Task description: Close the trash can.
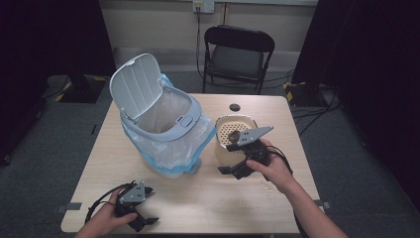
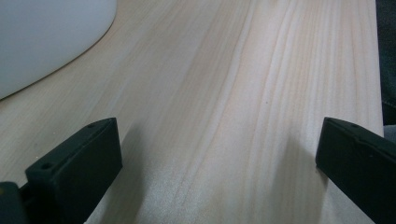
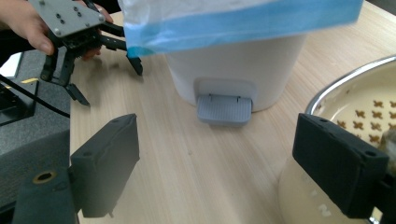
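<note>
At the centre-right of the high view the right gripper [image 1: 236, 159], jaws apart, nears the cream strainer bowl [image 1: 229, 144] with scraps inside, not yet gripped or emptied into the open bin [image 1: 161, 121], while the left gripper [image 1: 134, 210] rests open at lower left.

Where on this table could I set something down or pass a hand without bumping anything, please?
Bare wood lies between the left gripper and the right gripper, along the near edge. A second patch runs left of the pedal bin. It is crowded where the bin's bag nearly meets the cream strainer bowl, and the right gripper sits at that bowl.
</note>
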A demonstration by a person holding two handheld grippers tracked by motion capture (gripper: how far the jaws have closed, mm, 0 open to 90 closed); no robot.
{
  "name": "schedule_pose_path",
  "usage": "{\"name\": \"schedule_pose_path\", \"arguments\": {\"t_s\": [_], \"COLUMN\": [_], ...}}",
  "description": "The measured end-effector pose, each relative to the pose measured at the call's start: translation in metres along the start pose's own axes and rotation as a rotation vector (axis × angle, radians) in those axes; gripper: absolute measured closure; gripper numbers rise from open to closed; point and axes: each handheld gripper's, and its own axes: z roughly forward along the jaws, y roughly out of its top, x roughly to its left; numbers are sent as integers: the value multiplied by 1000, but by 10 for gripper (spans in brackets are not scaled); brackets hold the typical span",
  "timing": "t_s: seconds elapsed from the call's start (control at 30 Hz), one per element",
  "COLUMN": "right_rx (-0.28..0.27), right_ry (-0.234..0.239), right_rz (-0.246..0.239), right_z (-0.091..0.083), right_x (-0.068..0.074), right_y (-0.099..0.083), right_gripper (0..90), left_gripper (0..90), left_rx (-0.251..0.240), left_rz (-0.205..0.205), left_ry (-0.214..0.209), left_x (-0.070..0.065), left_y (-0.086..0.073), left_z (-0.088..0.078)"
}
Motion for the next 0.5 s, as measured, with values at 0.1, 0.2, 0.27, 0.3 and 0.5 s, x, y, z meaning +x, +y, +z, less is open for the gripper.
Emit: {"name": "schedule_pose_path", "arguments": {"t_s": [0.1,0.2,0.27,0.3,0.5], "right_rx": [-3,7,16,16,27], "right_ry": [-2,-2,0,0,6], "right_rz": [2,11,18,18,25], "right_z": [2,5,9,9,16], "right_x": [-1,-2,-2,-2,0], "right_y": [-6,-13,-23,-23,-38], "right_gripper": [142,142,142,142,142], "left_gripper": [0,0,0,0,0], "left_rx": [0,0,0,-1,0], "left_rz": [0,0,0,0,0], "left_ry": [0,0,0,0,0], "left_x": [0,0,0,0,0], "left_y": [0,0,0,0,0], "left_z": [0,0,0,0,0]}}
